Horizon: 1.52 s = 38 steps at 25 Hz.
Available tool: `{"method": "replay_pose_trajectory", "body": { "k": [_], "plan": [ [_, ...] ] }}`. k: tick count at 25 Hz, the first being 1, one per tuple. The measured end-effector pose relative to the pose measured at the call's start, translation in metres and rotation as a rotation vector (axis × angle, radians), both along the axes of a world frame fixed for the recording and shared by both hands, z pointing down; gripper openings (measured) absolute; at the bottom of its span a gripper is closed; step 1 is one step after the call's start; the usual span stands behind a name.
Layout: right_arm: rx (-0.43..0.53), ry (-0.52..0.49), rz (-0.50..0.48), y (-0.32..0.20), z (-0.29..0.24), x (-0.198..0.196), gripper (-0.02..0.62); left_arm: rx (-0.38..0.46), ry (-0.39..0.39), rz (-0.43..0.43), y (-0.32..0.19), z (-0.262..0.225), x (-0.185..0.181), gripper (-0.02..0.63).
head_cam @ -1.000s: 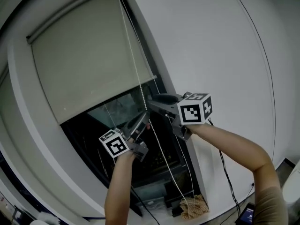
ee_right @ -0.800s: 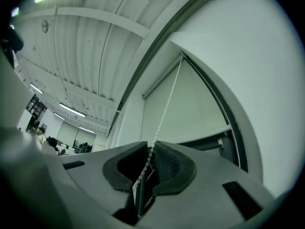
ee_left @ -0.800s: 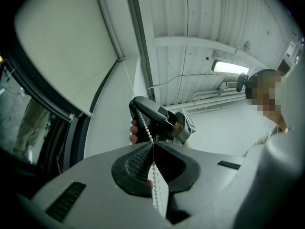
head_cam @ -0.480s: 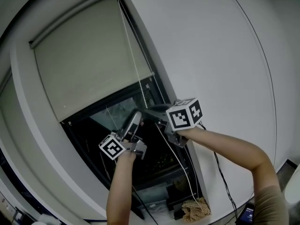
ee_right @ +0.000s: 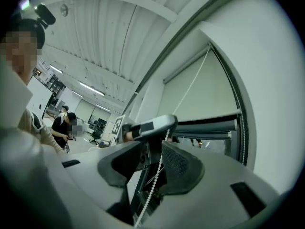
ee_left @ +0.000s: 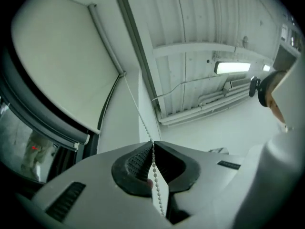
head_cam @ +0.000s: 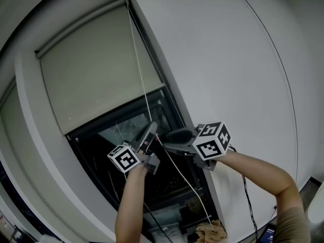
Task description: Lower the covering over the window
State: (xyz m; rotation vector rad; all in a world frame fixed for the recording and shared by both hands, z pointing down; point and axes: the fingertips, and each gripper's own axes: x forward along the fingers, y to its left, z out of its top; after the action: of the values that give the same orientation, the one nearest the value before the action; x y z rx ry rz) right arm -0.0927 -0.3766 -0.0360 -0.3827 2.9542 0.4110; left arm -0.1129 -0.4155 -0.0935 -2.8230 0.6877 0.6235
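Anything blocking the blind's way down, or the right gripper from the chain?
Nothing visible: the window below the blind looks clear. The chain runs between the right gripper's jaws, just opened; the left gripper grips it.

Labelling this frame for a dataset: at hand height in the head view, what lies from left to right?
White window frame → dark window glass → left gripper, jaws shut on the bead chain → right gripper, whose jaws have just been opening with the chain between them → white wall.
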Motion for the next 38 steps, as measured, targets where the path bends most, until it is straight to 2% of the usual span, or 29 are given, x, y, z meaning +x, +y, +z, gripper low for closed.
{"method": "replay_pose_trajectory", "body": {
  "k": [2, 5, 8, 9, 10, 12, 14, 16, 17, 19, 21, 23, 24, 25, 27, 29, 31, 33, 38],
  "plan": [
    [-0.024, -0.064, -0.009, -0.011, -0.022, 0.017, 0.140, 0.008, -0.048, -0.025, -0.003, 0.018, 0.001, 0.023],
    [-0.107, -0.170, -0.034, -0.041, -0.053, 0.021, 0.140, 0.000, -0.120, -0.001, -0.003, 0.065, 0.026, 0.023],
    [-0.126, -0.181, 0.047, -0.071, -0.054, 0.007, 0.135, -0.028, -0.154, 0.038, -0.002, 0.107, 0.046, 0.023],
    [-0.116, -0.179, 0.089, -0.077, -0.051, 0.003, 0.076, -0.037, -0.154, 0.045, -0.001, 0.115, 0.048, 0.023],
    [-0.106, -0.183, 0.119, -0.079, -0.048, 0.000, 0.044, -0.042, -0.147, 0.048, -0.001, 0.119, 0.046, 0.023],
    [-0.079, -0.208, 0.155, -0.077, -0.045, -0.003, 0.008, -0.036, -0.120, 0.044, 0.001, 0.119, 0.031, 0.023],
    [-0.035, -0.207, 0.197, -0.071, -0.044, -0.003, 0.006, -0.017, -0.042, 0.060, 0.005, 0.108, 0.009, 0.025],
    [-0.018, -0.173, 0.216, -0.063, -0.042, 0.001, 0.005, 0.004, 0.084, 0.085, 0.008, 0.078, -0.010, 0.198],
    [-0.017, -0.144, 0.210, -0.058, -0.036, 0.000, 0.005, 0.022, 0.129, 0.079, 0.007, 0.060, -0.017, 0.209],
    [0.002, -0.073, 0.192, -0.048, -0.010, -0.008, 0.005, 0.054, 0.142, 0.034, -0.002, 0.031, -0.020, 0.209],
    [0.018, -0.026, 0.178, -0.045, 0.021, -0.017, 0.005, 0.058, 0.076, 0.001, -0.016, 0.019, -0.008, 0.209],
    [0.000, -0.032, 0.158, -0.048, 0.035, -0.020, 0.005, 0.038, -0.004, 0.018, -0.022, 0.018, 0.011, 0.201],
    [-0.017, -0.047, 0.143, -0.049, 0.036, -0.019, 0.005, 0.024, -0.026, 0.034, -0.022, 0.019, 0.018, 0.095],
    [-0.034, -0.062, 0.126, -0.048, 0.036, -0.017, 0.006, 0.010, -0.029, 0.047, -0.020, 0.021, 0.022, 0.036],
    [-0.042, -0.078, 0.094, -0.044, 0.036, -0.010, 0.006, -0.005, -0.005, 0.053, -0.018, 0.024, 0.022, 0.026],
    [-0.003, -0.067, 0.066, -0.035, 0.038, 0.003, 0.008, 0.003, 0.003, 0.018, -0.018, 0.028, 0.020, 0.023],
    [0.043, -0.070, 0.055, -0.023, 0.036, 0.020, 0.110, 0.016, -0.006, -0.014, -0.016, 0.038, 0.016, 0.023],
    [0.058, -0.118, 0.061, -0.019, 0.021, 0.035, 0.145, 0.022, -0.027, -0.009, -0.011, 0.053, 0.015, 0.023],
    [-0.029, -0.229, 0.052, -0.048, -0.030, 0.027, 0.146, 0.045, -0.112, -0.033, -0.010, 0.107, 0.029, 0.023]
  ]
}}
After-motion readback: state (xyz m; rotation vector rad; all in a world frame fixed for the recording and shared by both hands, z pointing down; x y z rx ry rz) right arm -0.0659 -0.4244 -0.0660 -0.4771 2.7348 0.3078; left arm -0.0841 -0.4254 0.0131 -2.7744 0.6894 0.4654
